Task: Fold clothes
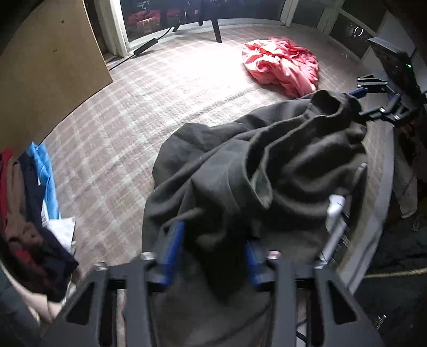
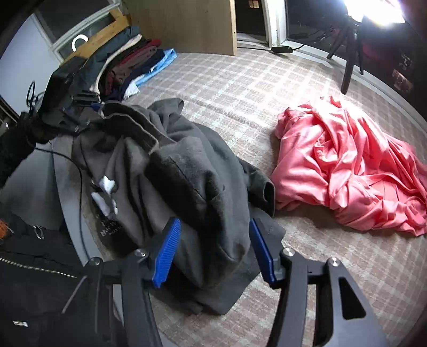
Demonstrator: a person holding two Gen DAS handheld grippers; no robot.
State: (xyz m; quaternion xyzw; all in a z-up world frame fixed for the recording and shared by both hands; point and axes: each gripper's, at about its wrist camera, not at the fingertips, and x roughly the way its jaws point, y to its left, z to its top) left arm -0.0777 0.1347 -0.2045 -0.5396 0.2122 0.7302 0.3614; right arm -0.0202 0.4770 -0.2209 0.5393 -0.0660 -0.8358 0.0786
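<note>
Nearest in the left wrist view, the left gripper (image 1: 210, 256) has its two blue-padded fingers (image 1: 174, 248) set around a fold of the one dark grey garment (image 1: 240, 170); the cloth fills the gap, but motion blur hides whether the pads press it. In the right wrist view, the right gripper (image 2: 216, 248) likewise has two blue fingers (image 2: 166, 253) set fairly wide, with a bunched fold of the same dark grey garment (image 2: 186, 173) filling the space between them; I cannot tell whether they pinch it. The garment lies crumpled in a heap on the checked carpet (image 2: 320, 280), one edge lifted toward the left gripper.

Just beyond it, near but apart, lies one pink garment (image 2: 355, 165), also crumpled on the carpet. Farther off, along the wall, sits one row of folded clothes (image 2: 133, 58) in dark, maroon, brown and light blue. Behind that stands one wooden board (image 2: 186, 24), and farthest, one chair leg (image 2: 348, 69) near the bright window.
</note>
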